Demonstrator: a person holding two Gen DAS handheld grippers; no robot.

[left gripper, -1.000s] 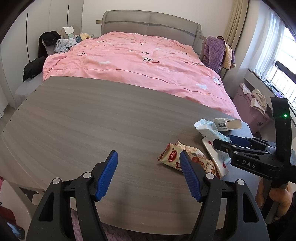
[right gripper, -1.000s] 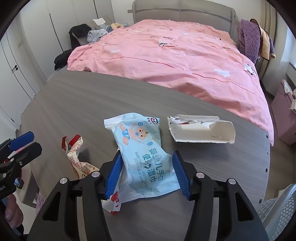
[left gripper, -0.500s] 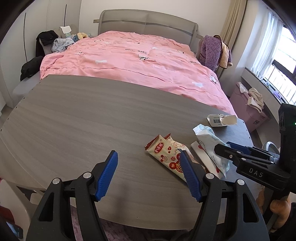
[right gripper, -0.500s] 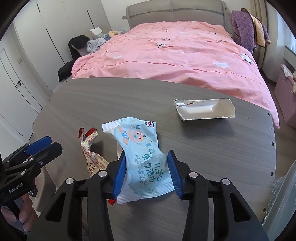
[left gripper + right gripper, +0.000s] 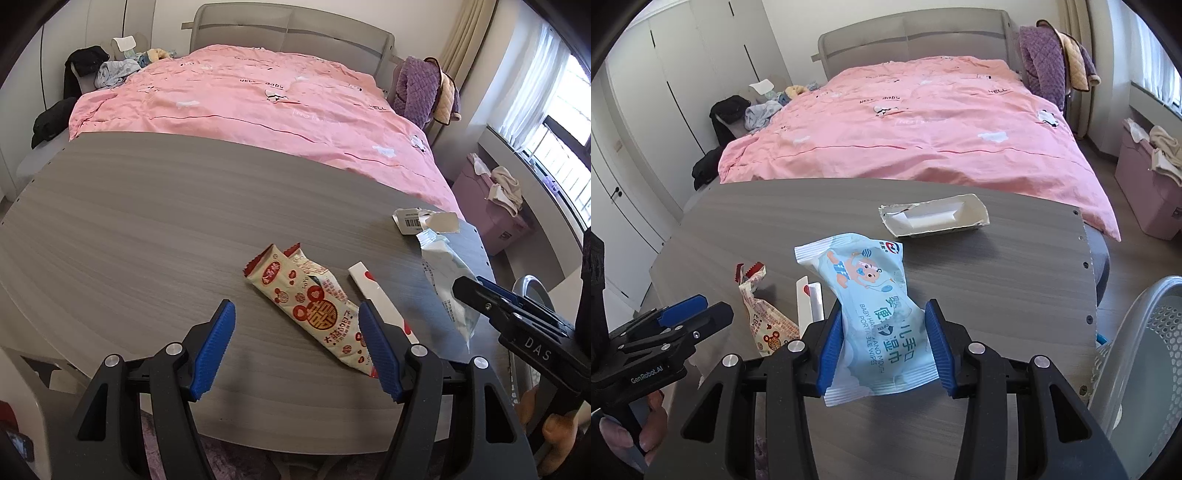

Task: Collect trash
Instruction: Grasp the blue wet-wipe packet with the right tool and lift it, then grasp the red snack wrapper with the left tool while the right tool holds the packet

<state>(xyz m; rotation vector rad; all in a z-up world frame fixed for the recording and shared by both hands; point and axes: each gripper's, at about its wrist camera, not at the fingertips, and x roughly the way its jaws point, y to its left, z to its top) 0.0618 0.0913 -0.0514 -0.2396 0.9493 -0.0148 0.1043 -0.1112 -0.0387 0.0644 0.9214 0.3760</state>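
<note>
My right gripper [image 5: 884, 345] is shut on a light blue baby wipes pack [image 5: 864, 295], lifted off the grey table [image 5: 979, 280]; from the left wrist view the pack [image 5: 443, 273] hangs from that gripper [image 5: 476, 291]. My left gripper [image 5: 297, 345] is open, low over the table [image 5: 147, 229], with the lower end of a cream and red snack wrapper [image 5: 314, 306] by its right finger. A white strip with red hearts [image 5: 376, 299] lies just right of the wrapper. A torn white carton [image 5: 934, 219] lies farther back.
A pink bed [image 5: 258, 107] runs along the table's far edge. A grey perforated basket [image 5: 1145, 350] stands beside the table at the right. A pink box with clothes [image 5: 495, 210] sits under the window. A hand [image 5: 631, 432] holds the left gripper's handle.
The right gripper closed on the wipes pack and raised it off the table, uncovering the white strip. The left gripper shifted toward the snack wrapper, still open.
</note>
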